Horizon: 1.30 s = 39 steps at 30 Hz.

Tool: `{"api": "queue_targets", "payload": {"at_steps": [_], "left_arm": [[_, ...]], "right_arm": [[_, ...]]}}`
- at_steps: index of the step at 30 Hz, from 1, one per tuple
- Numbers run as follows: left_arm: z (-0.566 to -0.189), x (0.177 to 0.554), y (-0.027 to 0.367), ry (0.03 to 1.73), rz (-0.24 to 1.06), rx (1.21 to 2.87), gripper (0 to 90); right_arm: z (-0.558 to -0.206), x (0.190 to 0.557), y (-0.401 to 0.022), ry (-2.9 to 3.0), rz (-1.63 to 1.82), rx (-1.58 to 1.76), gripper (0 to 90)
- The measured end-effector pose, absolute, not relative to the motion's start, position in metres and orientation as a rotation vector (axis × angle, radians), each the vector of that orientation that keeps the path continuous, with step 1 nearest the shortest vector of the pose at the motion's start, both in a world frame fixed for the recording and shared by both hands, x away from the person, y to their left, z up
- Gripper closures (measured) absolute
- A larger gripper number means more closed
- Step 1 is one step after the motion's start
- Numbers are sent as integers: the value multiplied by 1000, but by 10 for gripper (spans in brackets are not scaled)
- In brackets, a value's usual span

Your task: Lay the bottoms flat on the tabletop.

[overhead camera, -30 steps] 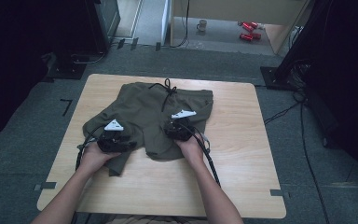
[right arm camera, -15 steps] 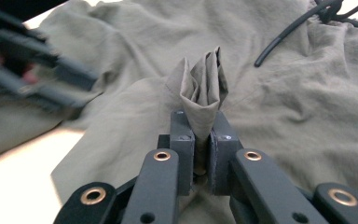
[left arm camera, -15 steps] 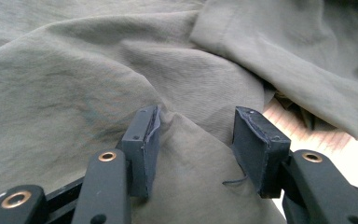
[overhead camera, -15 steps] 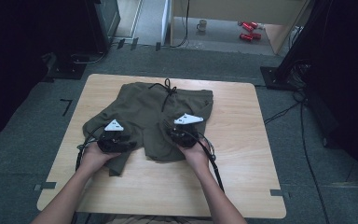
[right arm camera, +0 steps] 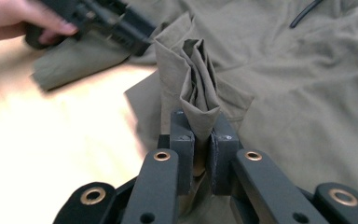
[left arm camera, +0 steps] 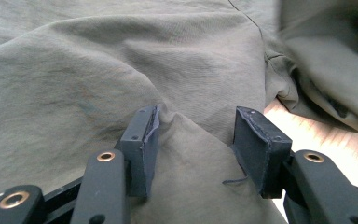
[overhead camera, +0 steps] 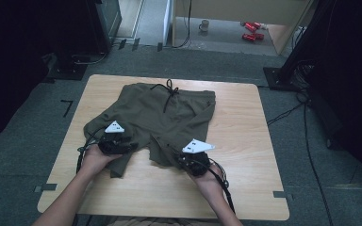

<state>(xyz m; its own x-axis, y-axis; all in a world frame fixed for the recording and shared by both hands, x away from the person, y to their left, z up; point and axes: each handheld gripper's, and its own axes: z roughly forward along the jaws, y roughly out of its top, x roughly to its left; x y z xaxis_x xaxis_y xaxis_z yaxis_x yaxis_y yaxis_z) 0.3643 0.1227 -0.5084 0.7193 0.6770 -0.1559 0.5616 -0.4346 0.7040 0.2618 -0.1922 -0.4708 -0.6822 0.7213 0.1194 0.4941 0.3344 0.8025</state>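
Observation:
Olive green shorts (overhead camera: 165, 113) lie flat on the wooden table (overhead camera: 245, 136), waistband and black drawstring (overhead camera: 168, 92) at the far side. My left gripper (overhead camera: 128, 147) rests on the left leg, its jaws half apart with a low hump of cloth (left arm camera: 191, 154) between them (left arm camera: 196, 133). My right gripper (overhead camera: 178, 159) has just closed its jaws and is shut on a bunched fold of the right leg's hem (right arm camera: 198, 84), which stands up from the pads (right arm camera: 200, 126). The left gripper (right arm camera: 137, 39) shows in a hand at the top left of the right gripper view.
Bare wood (overhead camera: 169, 188) lies between the shorts and the near table edge, and more to the right. Cables trail from both grippers toward the person. On the floor beyond the table are a mug (overhead camera: 204, 25), red cans (overhead camera: 252, 30) and black stands (overhead camera: 283, 75).
My right gripper has closed on the right leg's hem and moved toward the near edge and a little right, drawing the cloth with it. The left gripper has stayed put.

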Motion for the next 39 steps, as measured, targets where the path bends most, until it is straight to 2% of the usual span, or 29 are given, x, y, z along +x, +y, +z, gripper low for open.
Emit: {"api": "queue_targets", "payload": {"at_steps": [10,24,30,34,39], "left_arm": [[-509,363,123,934,196,2141,497],[-509,363,123,934,190,2137,491],[-510,363,123,932,190,2136,486],[-510,363,123,932,188,2134,486],[-510,363,124,930,188,2134,485]], "right_arm": [[-485,218,-204,2408,1240,1080,831],[-494,185,-236,2412,1183,1171,830],[-489,179,-250,2393,1207,1181,725],[-473,176,-260,2327,1260,1163,666],[-459,174,-267,2272,1305,1157,645]]}}
